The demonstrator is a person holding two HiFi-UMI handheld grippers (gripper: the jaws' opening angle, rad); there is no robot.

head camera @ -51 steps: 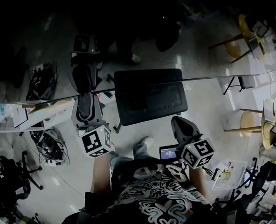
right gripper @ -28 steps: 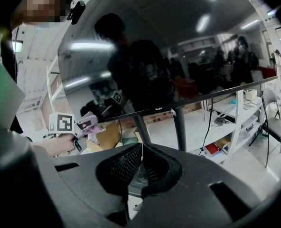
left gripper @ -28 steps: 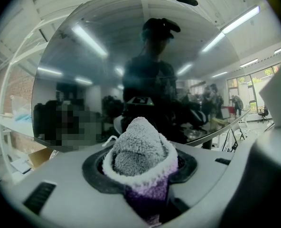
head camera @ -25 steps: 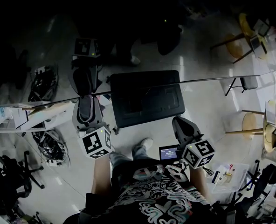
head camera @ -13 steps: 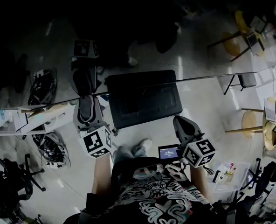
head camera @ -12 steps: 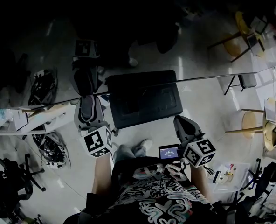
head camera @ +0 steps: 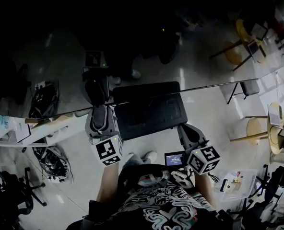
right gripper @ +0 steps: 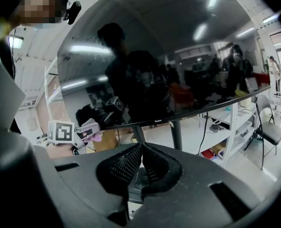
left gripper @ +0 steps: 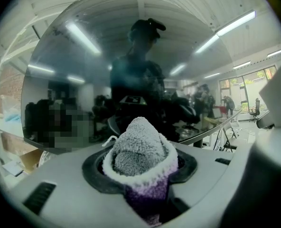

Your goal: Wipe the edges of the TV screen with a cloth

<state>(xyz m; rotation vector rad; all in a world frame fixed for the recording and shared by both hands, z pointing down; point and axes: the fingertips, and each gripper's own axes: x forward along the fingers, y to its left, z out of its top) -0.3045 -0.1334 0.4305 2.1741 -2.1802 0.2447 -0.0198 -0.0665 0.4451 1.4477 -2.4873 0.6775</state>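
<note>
The left tongs (head camera: pixel 99 113) are clenched on a cloth (left gripper: pixel 139 151). It is a fuzzy terry wad, grey at its rounded tip, rimmed with a white stitched border, and purple lower down where the smooth moulded jaws pinch it. The TV screen (head camera: pixel 147 42) is a glossy dark pane that mirrors the room. In the head view its lower edge is a thin bright line running from nine o'clock to two o'clock, and the left tongs meet their own reflection on that line, at about ten o'clock from the person's chest. That view is too dark to show the cloth; the left gripper view shows it pointing into the glass. The right tongs (head camera: pixel 184 128) are closed on nothing, with a fine mesh on their black pads (right gripper: pixel 124 167), and are held low at one o'clock, apart from the screen. Only the right gripper view shows the slim post (right gripper: pixel 176 134) under the rim. The head view alone shows the flat black stand base (head camera: pixel 151 121).
</note>
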